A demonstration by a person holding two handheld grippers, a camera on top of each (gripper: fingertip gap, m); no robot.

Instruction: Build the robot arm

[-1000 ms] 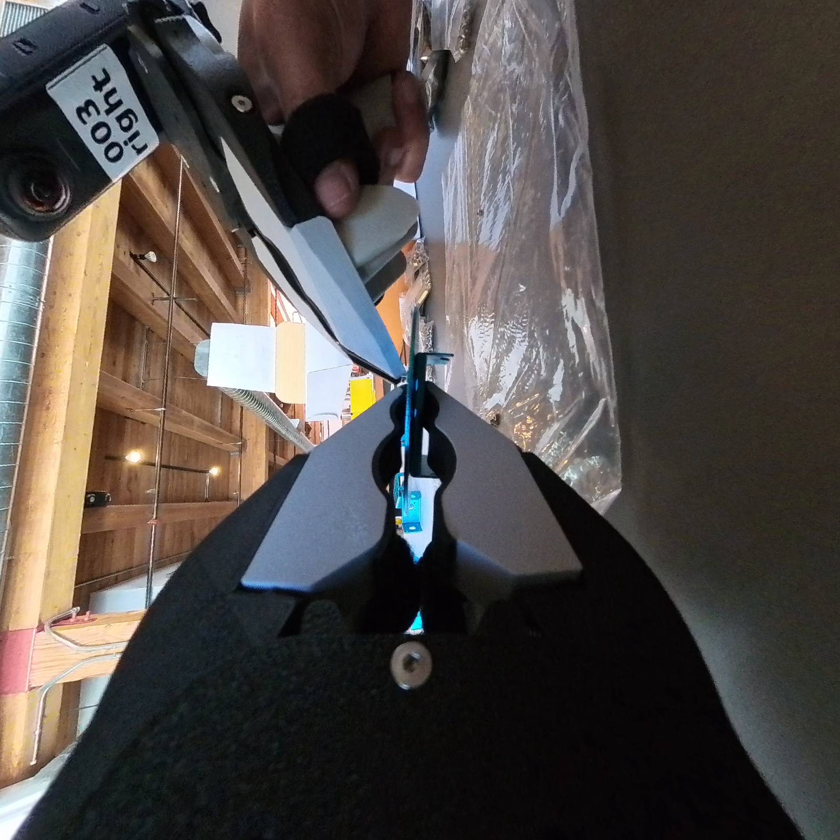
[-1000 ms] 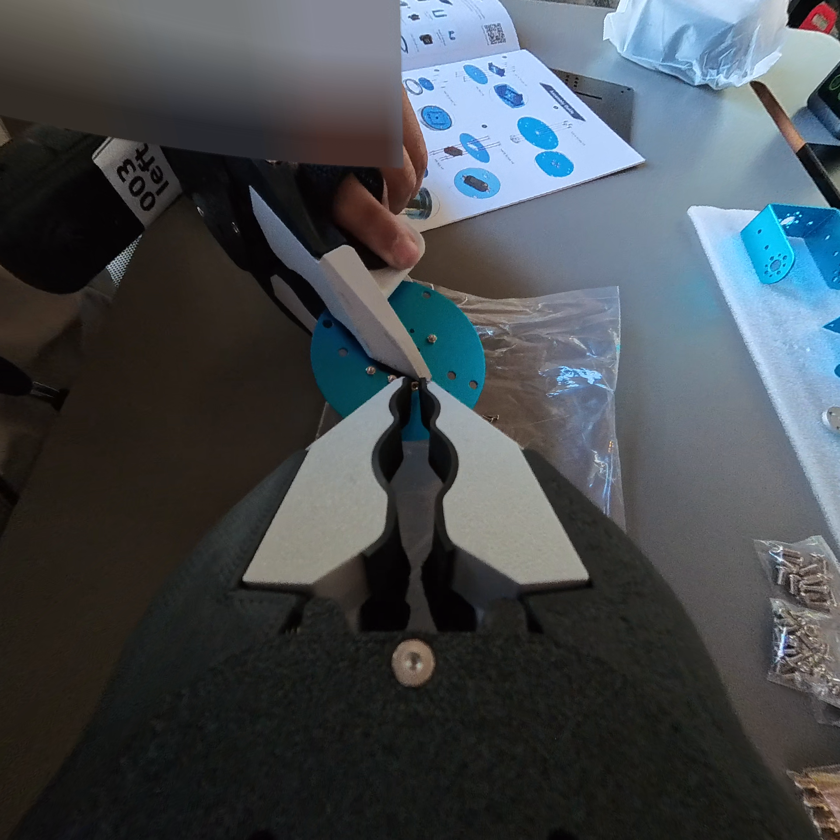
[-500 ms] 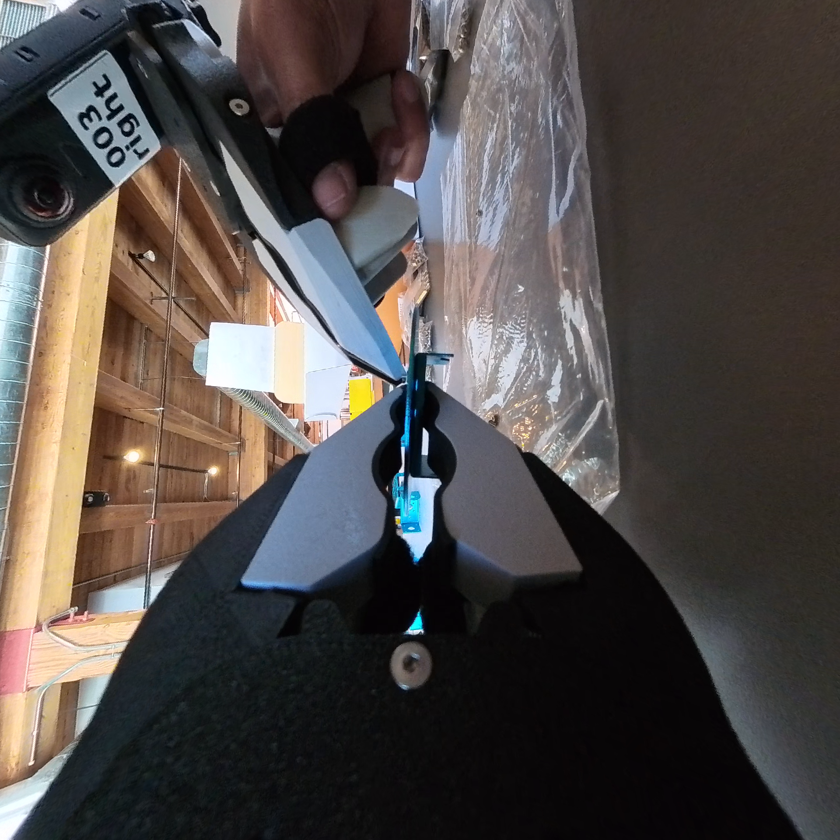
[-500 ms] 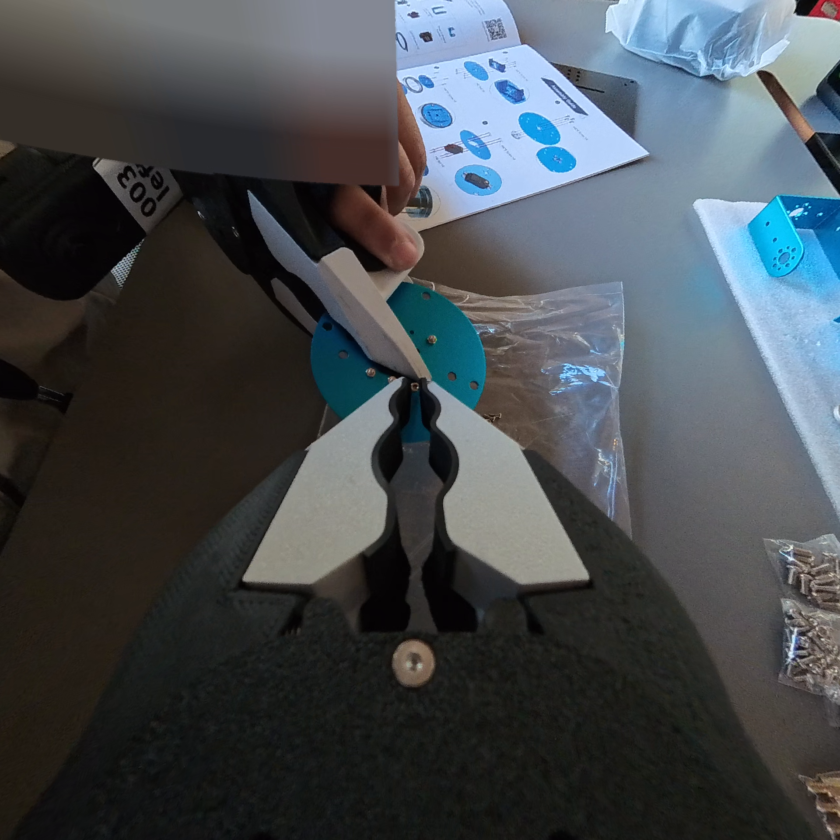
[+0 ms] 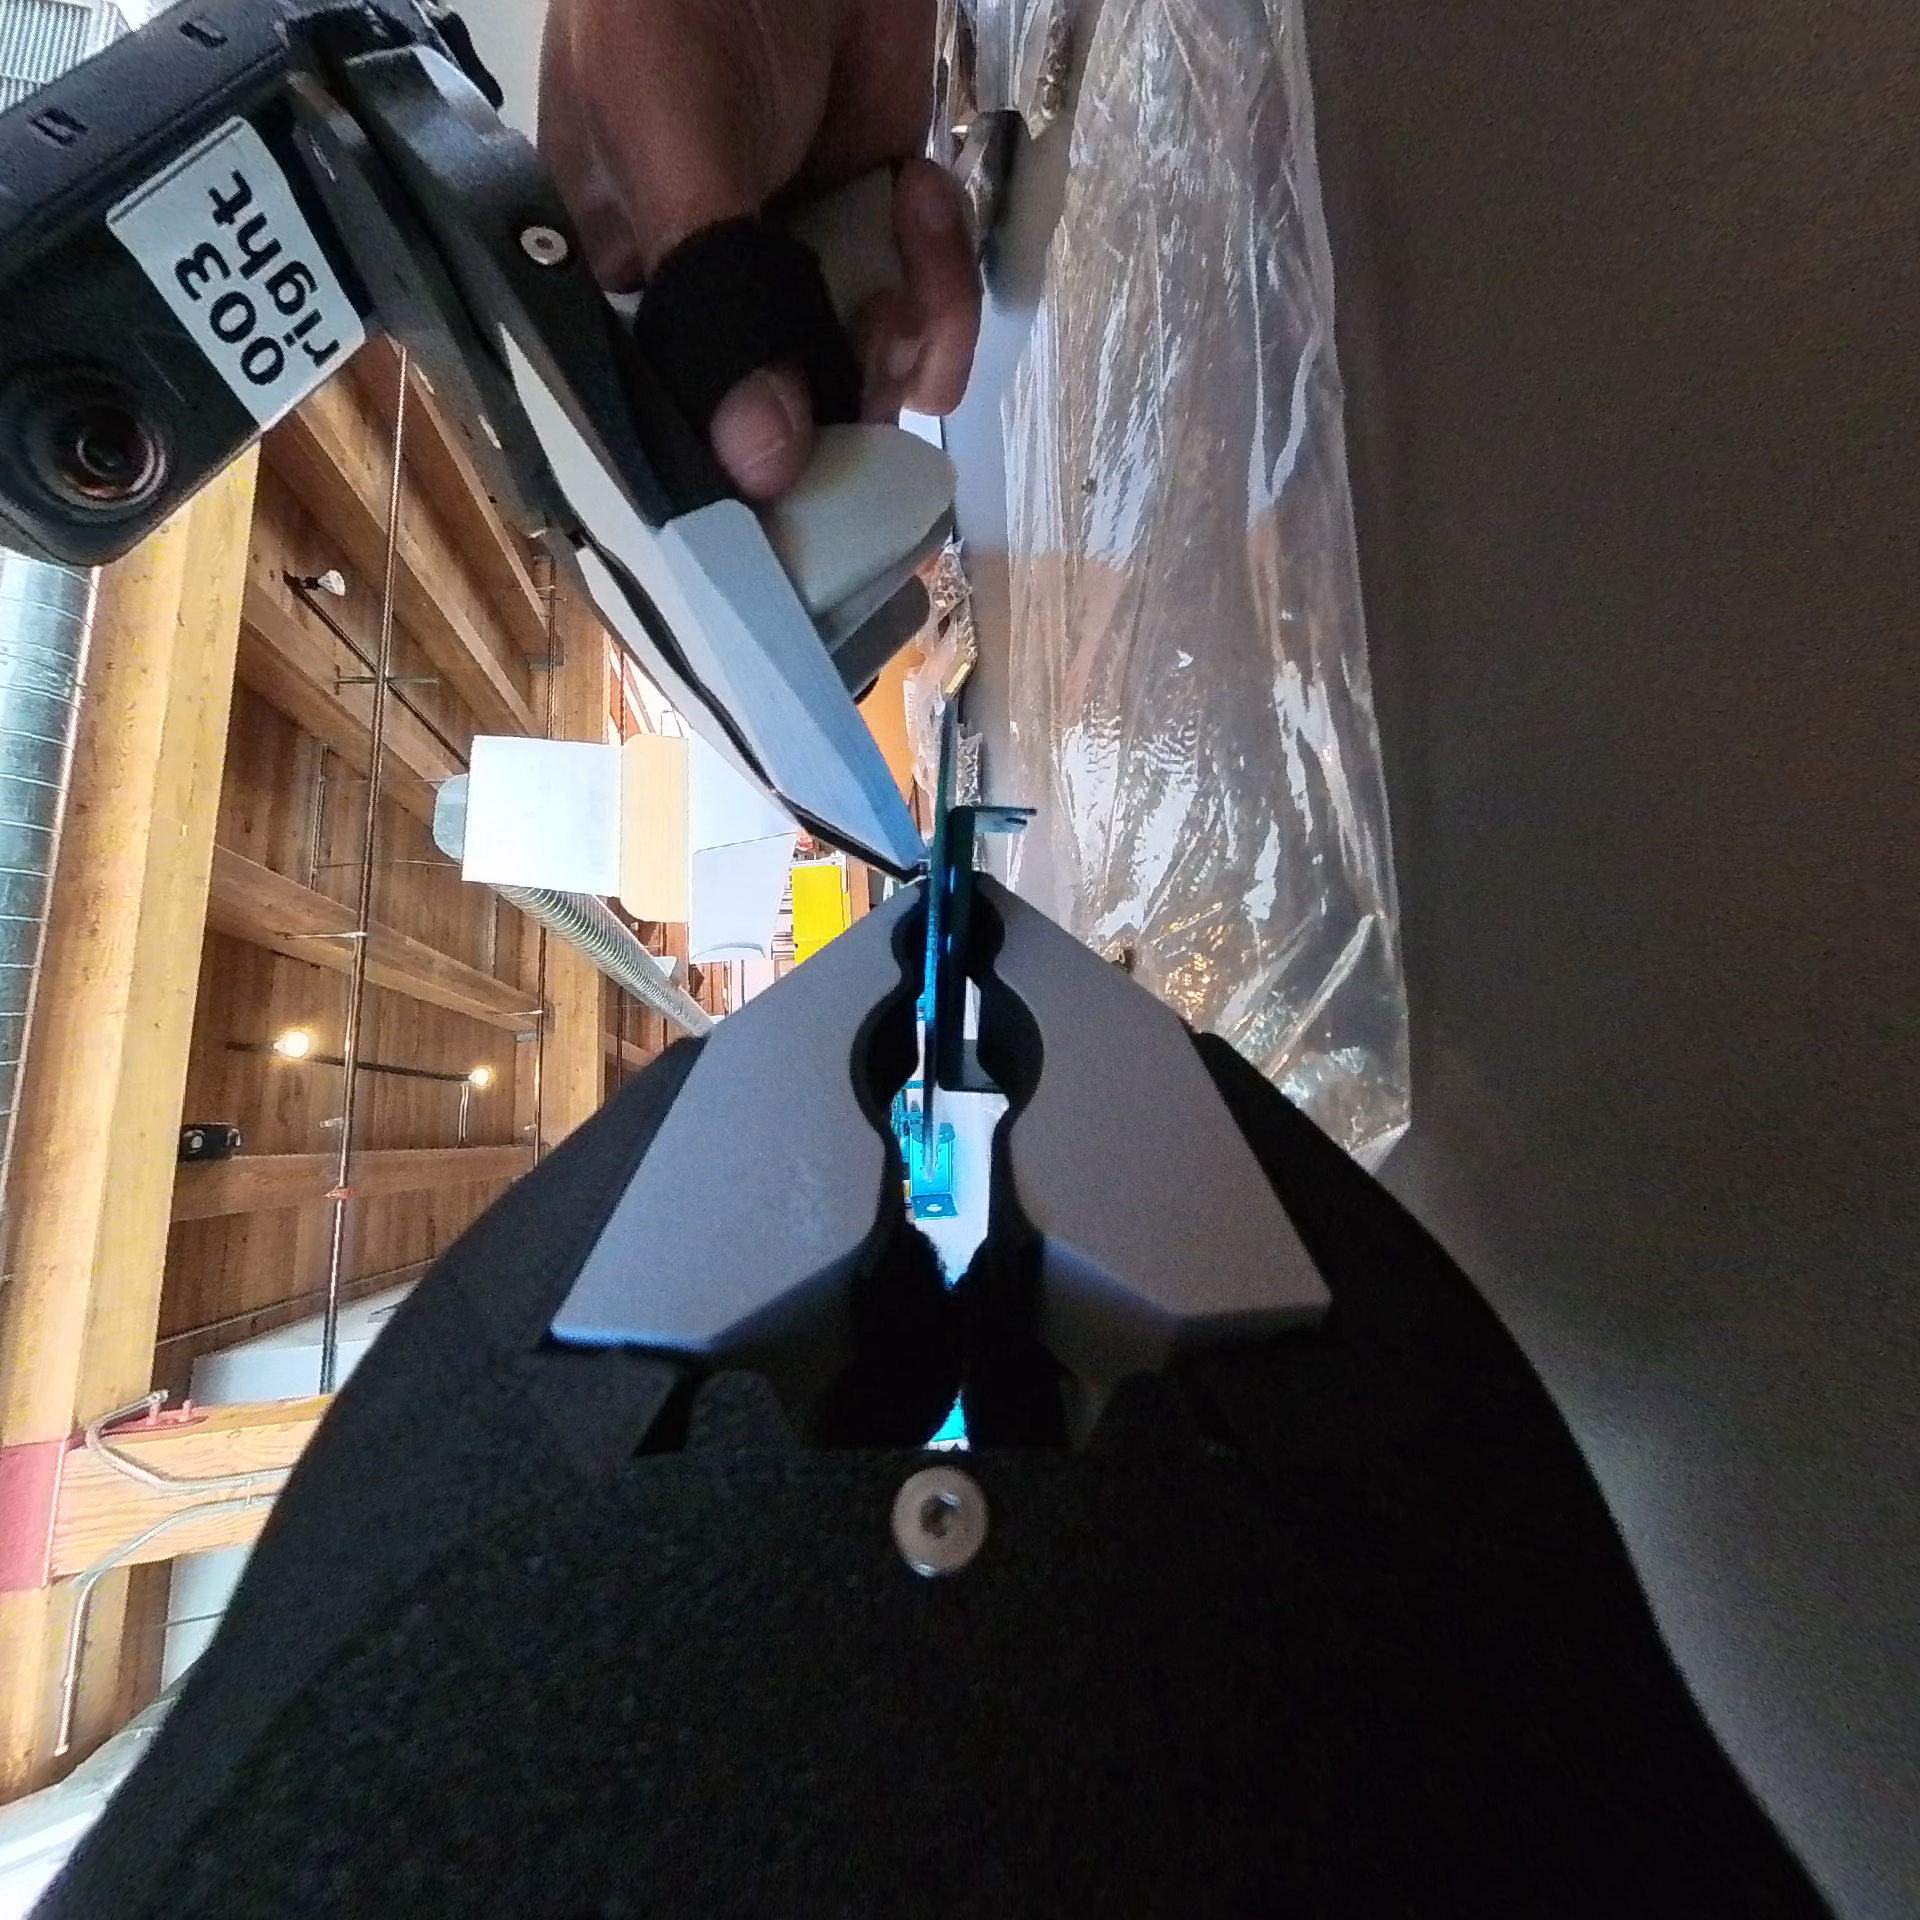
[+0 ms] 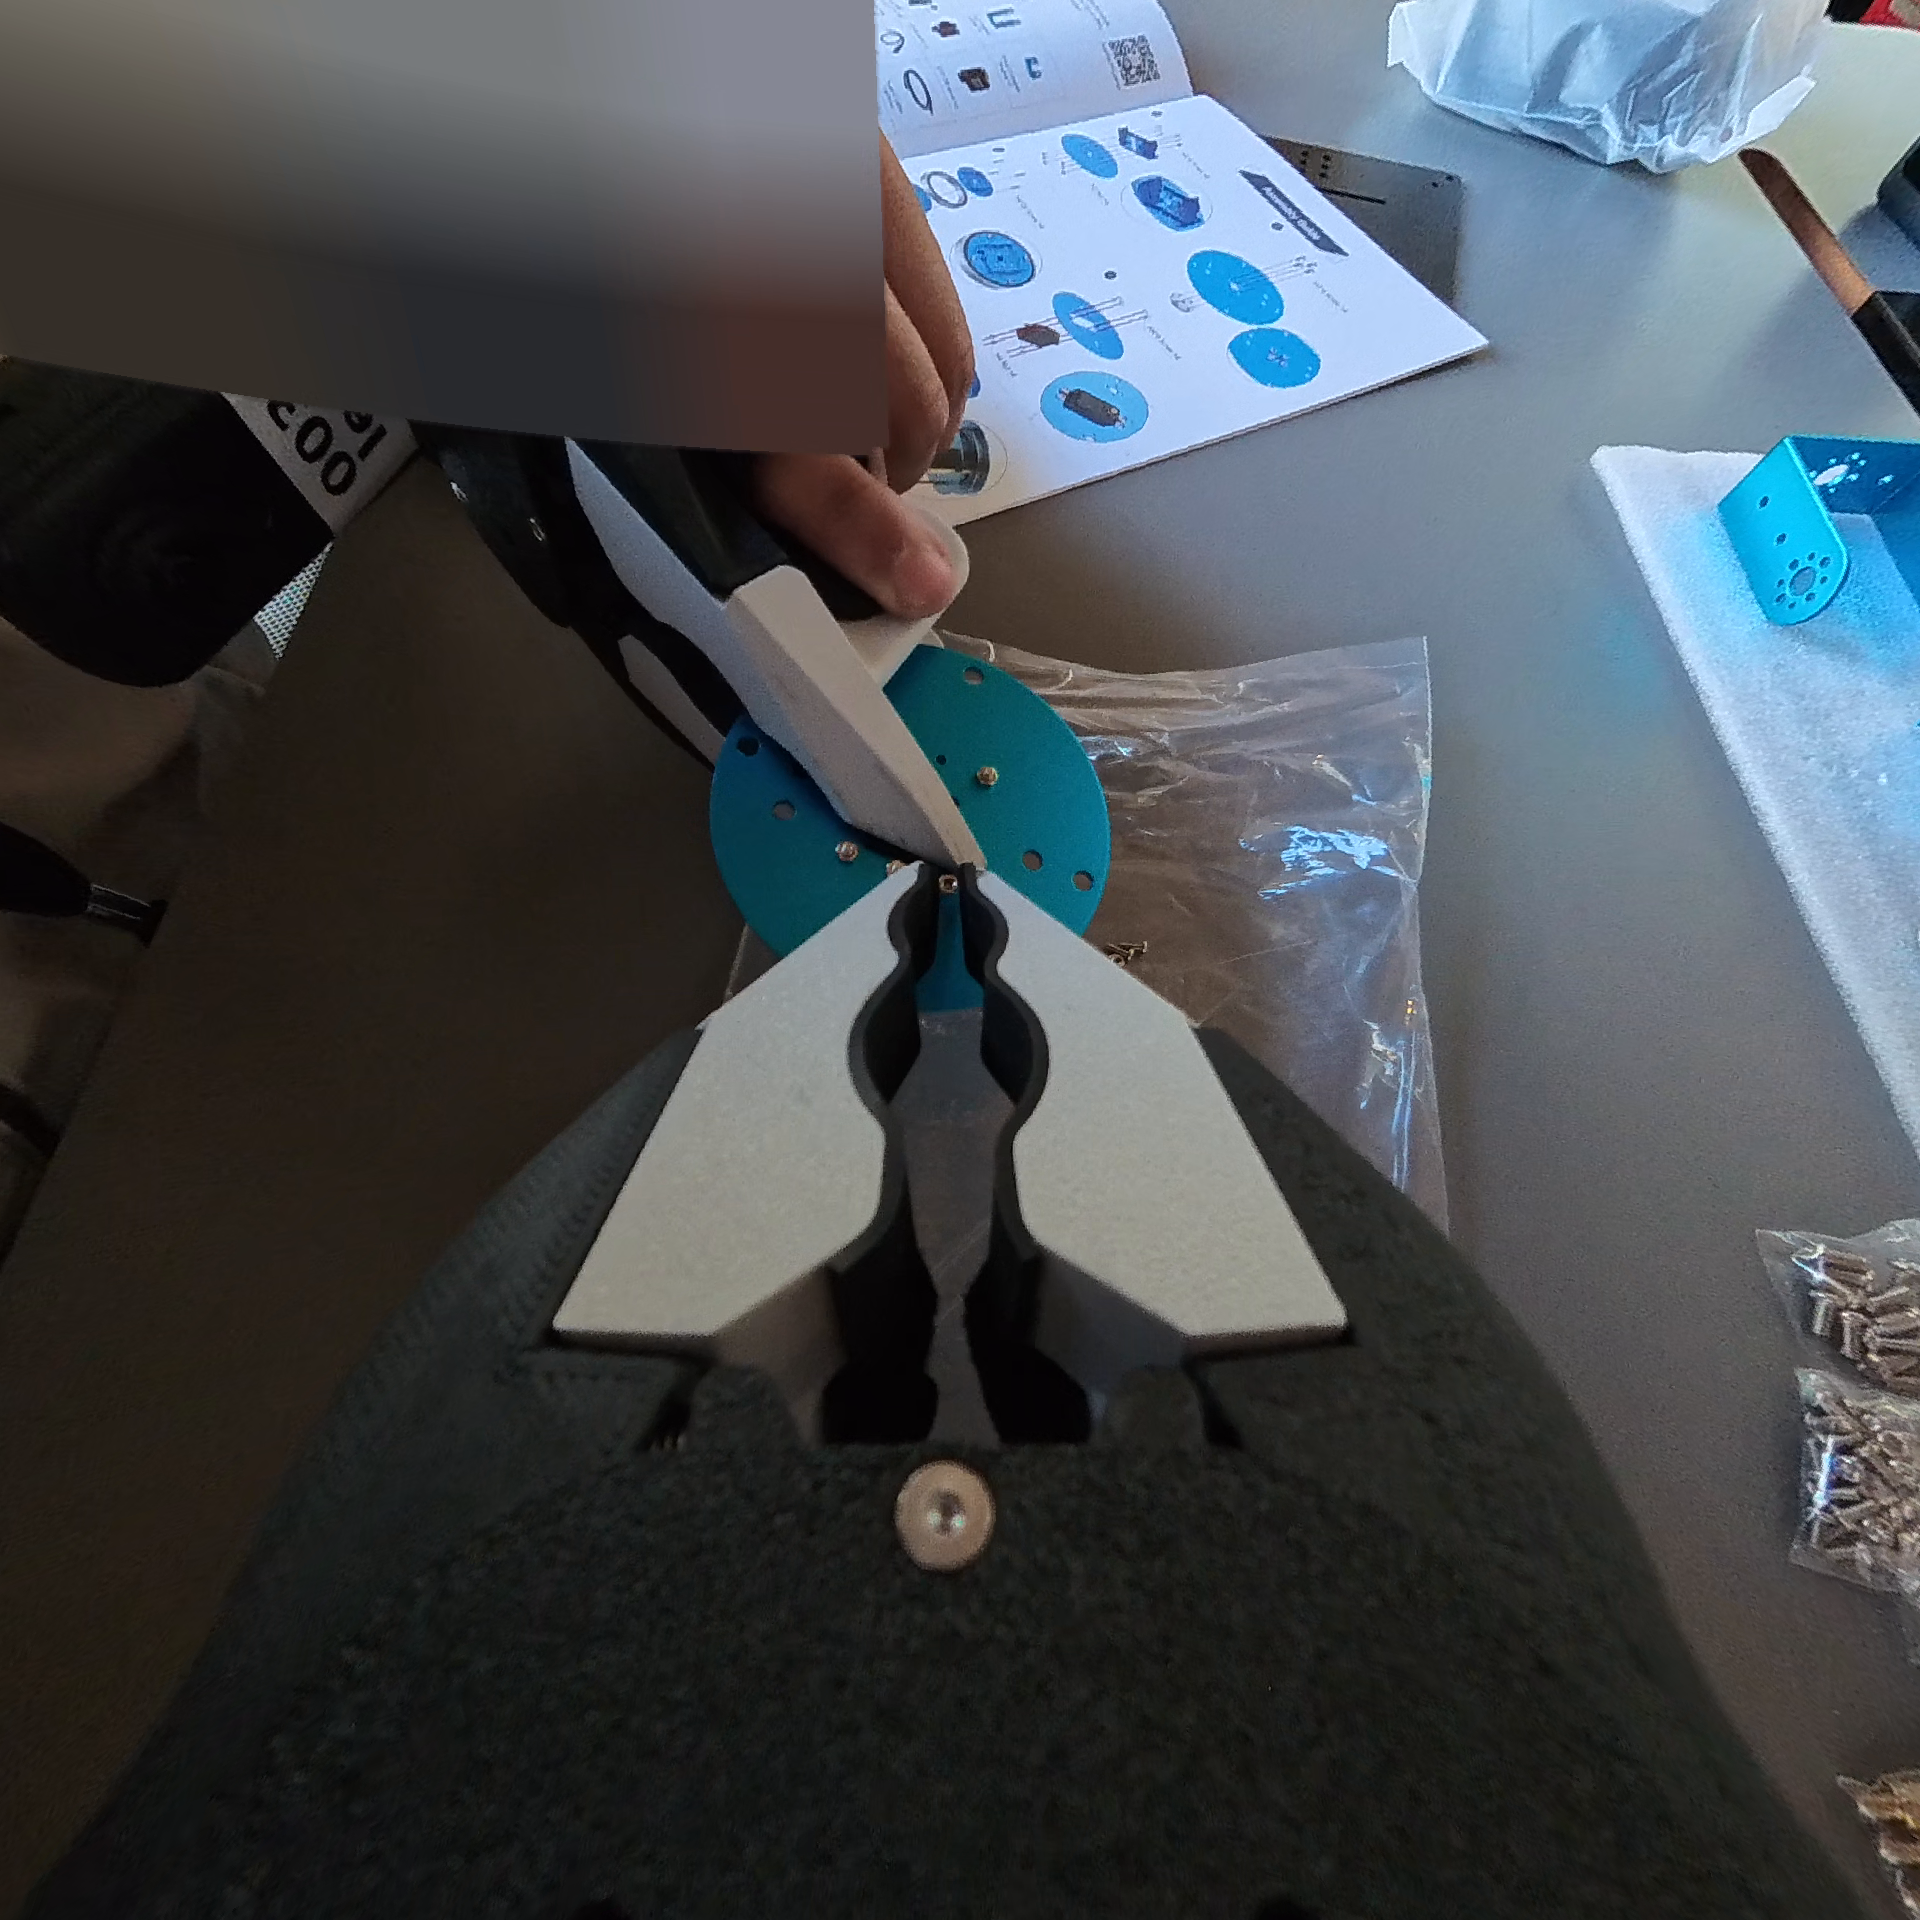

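Observation:
A round blue metal disc (image 6: 1023, 790) with holes and small brass screws is held above the grey table (image 6: 1558, 644). My left gripper (image 5: 951, 896) is shut on the disc, which shows edge-on (image 5: 943, 769) between its fingertips. In the right wrist view the left gripper (image 6: 948, 847) comes in from the upper left, a hand on it. My right gripper (image 6: 945, 881) is closed on a small screw (image 6: 945, 883) on the disc's face. It also shows in the left wrist view (image 5: 899, 847), its tip against the disc.
A clear plastic bag (image 6: 1268, 883) lies under the disc. An open instruction booklet (image 6: 1174, 281) lies behind. A white foam sheet (image 6: 1787, 748) with a blue bracket (image 6: 1797, 551) is at right. Bags of screws (image 6: 1860, 1403) are at lower right, and a white bag (image 6: 1600, 73) is at the far back. My two grippers' fingertips are within a few centimetres of each other.
Both grippers keep their grip and barely move. The right wrist view has shifted slightly, so the booklet and foam sheet sit a little farther right.

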